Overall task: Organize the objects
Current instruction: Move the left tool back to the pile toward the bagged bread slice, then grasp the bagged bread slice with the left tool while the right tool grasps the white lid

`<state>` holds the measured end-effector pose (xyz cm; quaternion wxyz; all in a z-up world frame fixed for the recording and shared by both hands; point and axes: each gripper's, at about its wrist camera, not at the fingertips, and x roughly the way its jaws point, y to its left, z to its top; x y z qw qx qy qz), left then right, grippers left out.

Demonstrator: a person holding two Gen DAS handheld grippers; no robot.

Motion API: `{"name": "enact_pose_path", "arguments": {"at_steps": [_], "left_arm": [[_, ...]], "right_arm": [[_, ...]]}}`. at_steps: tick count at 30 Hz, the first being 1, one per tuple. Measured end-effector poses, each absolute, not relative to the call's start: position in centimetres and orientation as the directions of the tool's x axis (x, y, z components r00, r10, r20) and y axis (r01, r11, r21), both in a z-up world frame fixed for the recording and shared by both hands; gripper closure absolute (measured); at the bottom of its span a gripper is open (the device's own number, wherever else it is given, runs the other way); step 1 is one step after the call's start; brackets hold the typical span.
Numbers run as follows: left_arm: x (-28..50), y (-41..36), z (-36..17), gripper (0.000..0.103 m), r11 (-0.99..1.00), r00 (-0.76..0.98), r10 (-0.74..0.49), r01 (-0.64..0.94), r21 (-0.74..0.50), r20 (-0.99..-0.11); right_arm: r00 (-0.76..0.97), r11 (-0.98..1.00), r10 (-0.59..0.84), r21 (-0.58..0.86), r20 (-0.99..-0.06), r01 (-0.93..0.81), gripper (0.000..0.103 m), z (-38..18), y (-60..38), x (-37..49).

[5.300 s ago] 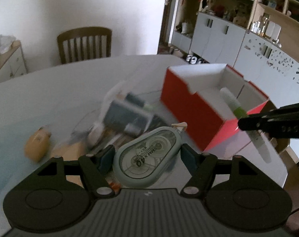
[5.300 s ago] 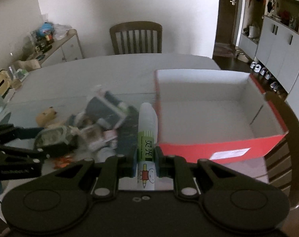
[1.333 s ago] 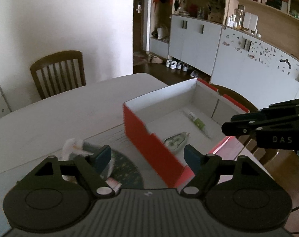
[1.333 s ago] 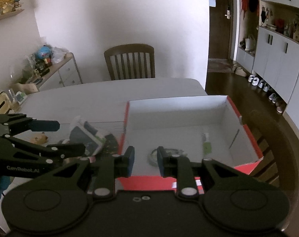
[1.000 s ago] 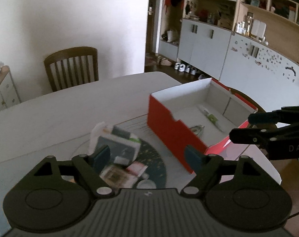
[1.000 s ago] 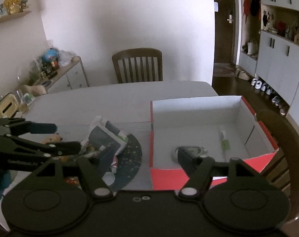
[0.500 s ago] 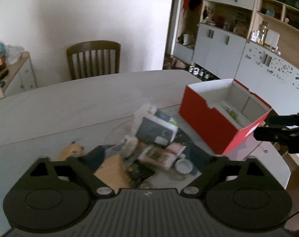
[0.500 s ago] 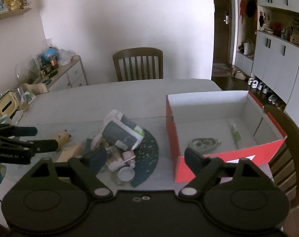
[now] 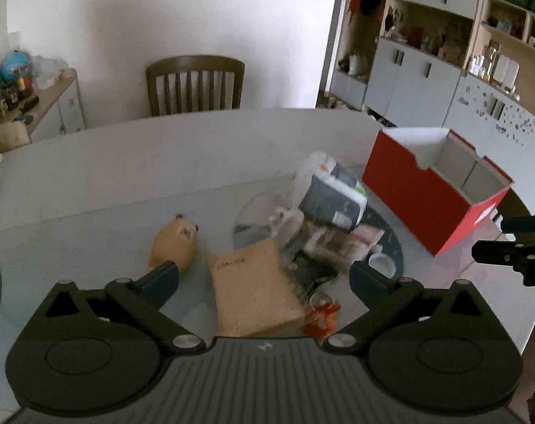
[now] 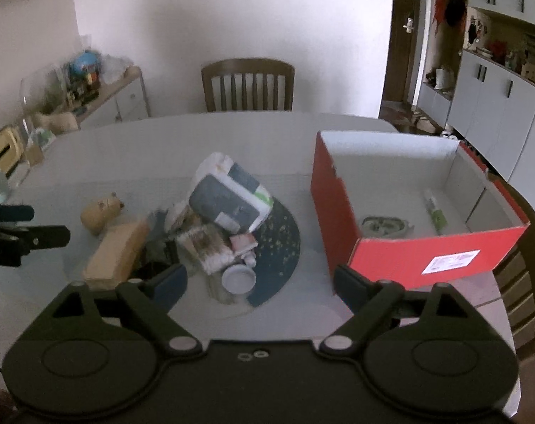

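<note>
The left hand-held gripper hangs over the round pale desk, jaws spread wide and empty after just opening; a tan rectangular sponge-like block lies between and below its fingers, a small tan bear figurine just beside. The right hand-held gripper, also wide and empty, hovers above a small white round lid. The red cardboard box sits to its right, holding a grey tape dispenser and a white-green glue tube.
</note>
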<state>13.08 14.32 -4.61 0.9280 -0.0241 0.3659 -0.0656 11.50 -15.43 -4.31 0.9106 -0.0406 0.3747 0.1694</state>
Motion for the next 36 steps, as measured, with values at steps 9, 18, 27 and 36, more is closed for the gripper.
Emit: {"name": "enact_pose_path", "arguments": {"at_steps": [9, 18, 27, 36], "left_arm": [[14.5, 14.5, -7.3, 0.0, 0.995, 0.698, -0.102, 0.065, -0.079, -0.709], [16.8, 14.2, -9.6, 0.0, 0.996, 0.658, -0.088, 0.047, -0.076, -0.748], [19.4, 14.6, -11.5, 0.0, 0.989, 0.597, -0.116, -0.005, -0.148, -0.794], [20.7, 15.2, -12.9, 0.0, 0.978, 0.552, -0.145, -0.048, -0.205, -0.821]], "right_arm": [[0.645, 0.936, 0.271, 0.038, -0.715, -0.35, 0.013, -6.7, -14.5, 12.4], [0.605, 0.923, 0.274, 0.029, -0.748, -0.383, 0.014, -9.7, -13.3, 14.1], [0.565, 0.913, 0.272, 0.023, -0.779, -0.408, 0.018, -12.2, -12.5, 16.3], [0.54, 0.913, 0.268, 0.031, -0.798, -0.408, 0.024, -14.0, -11.7, 18.2]]}}
